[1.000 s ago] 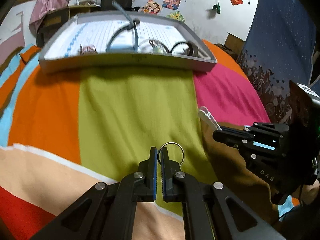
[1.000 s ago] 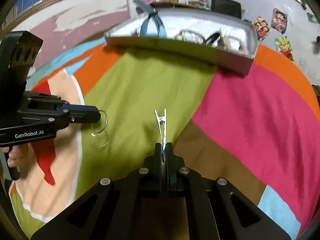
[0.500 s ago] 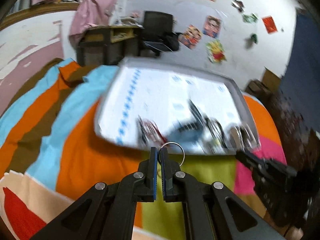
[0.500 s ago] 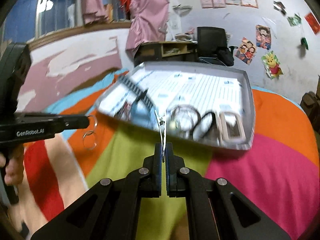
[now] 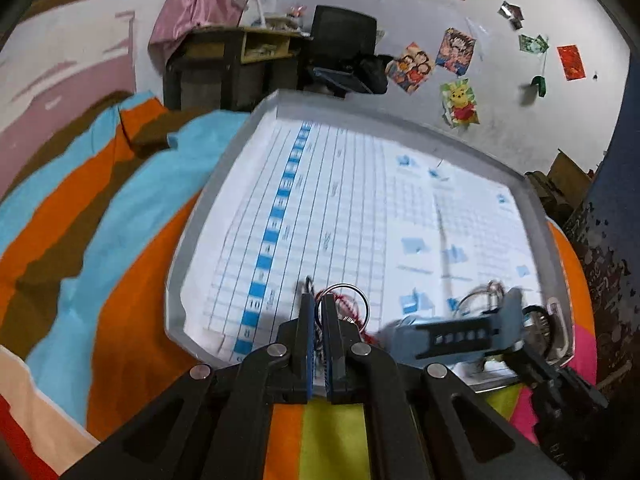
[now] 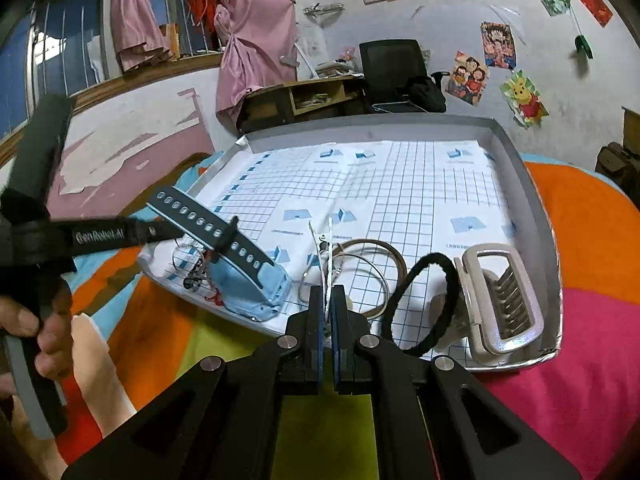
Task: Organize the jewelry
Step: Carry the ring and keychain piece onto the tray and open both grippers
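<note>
Both grippers moved from bedspread to tray; left gripper clamps ring, right gripper clamps clip; poster wall beyond.

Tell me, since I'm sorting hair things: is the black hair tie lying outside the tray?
No, the black hair tie lies inside the tray, beside the white claw clip.

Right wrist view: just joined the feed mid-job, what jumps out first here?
The grey tray lined with gridded paper fills the middle, on a bright striped bedspread. Along its near edge lie a watch, thin bangles, a black hair tie and a white claw clip. The right gripper holds a slim metal hair clip upright over that edge.
</note>
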The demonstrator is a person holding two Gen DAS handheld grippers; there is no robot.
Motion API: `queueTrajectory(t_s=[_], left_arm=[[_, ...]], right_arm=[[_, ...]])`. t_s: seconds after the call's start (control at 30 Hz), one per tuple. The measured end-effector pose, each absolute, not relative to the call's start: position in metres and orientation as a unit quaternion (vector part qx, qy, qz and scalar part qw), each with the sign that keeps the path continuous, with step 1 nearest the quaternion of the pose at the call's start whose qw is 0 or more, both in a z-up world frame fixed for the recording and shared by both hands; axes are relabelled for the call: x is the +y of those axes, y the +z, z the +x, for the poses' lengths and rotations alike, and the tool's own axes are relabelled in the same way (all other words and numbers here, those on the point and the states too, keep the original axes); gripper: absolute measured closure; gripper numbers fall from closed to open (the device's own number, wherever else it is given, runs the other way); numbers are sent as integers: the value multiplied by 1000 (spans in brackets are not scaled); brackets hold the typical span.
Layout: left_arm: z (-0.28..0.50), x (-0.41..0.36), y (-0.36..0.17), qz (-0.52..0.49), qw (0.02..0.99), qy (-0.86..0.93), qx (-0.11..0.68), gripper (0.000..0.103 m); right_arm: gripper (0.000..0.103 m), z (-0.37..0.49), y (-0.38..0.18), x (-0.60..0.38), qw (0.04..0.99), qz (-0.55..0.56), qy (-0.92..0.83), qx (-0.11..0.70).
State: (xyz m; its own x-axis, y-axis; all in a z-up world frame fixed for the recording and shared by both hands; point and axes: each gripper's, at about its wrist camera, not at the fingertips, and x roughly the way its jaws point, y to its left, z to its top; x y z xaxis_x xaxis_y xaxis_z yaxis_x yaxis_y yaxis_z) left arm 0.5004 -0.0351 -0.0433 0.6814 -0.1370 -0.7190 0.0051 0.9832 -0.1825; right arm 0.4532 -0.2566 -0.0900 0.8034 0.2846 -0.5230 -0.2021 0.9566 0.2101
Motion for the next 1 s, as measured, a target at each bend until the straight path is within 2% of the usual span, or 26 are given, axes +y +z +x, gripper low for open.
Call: queueTrajectory(t_s=[0.6, 0.67, 0.7, 0.77, 0.83, 0.93, 1.0], left_arm=[[493, -32, -50, -76, 911, -23, 404, 96], [492, -30, -48, -76, 912, -22, 402, 83], [490, -29, -46, -79, 913, -20, 399, 72], [486, -27, -43, -86, 917, -17, 390, 61], [483, -25, -39, -91, 919, -15, 382, 55], [480, -26, -34, -90, 922, -18, 377, 51], [477, -26, -30, -91, 924, -20, 370, 38]], right_arm=[[98, 456, -93, -266, 947, 83, 113, 289], [96, 456, -92, -268, 947, 83, 110, 289], [91, 456, -91, -268, 948, 83, 107, 288], [83, 454, -89, -270, 949, 85, 108, 284], [76, 453, -87, -272, 951, 83, 106, 279], [75, 450, -81, -273, 954, 78, 103, 271], [75, 448, -77, -274, 955, 77, 101, 267]])
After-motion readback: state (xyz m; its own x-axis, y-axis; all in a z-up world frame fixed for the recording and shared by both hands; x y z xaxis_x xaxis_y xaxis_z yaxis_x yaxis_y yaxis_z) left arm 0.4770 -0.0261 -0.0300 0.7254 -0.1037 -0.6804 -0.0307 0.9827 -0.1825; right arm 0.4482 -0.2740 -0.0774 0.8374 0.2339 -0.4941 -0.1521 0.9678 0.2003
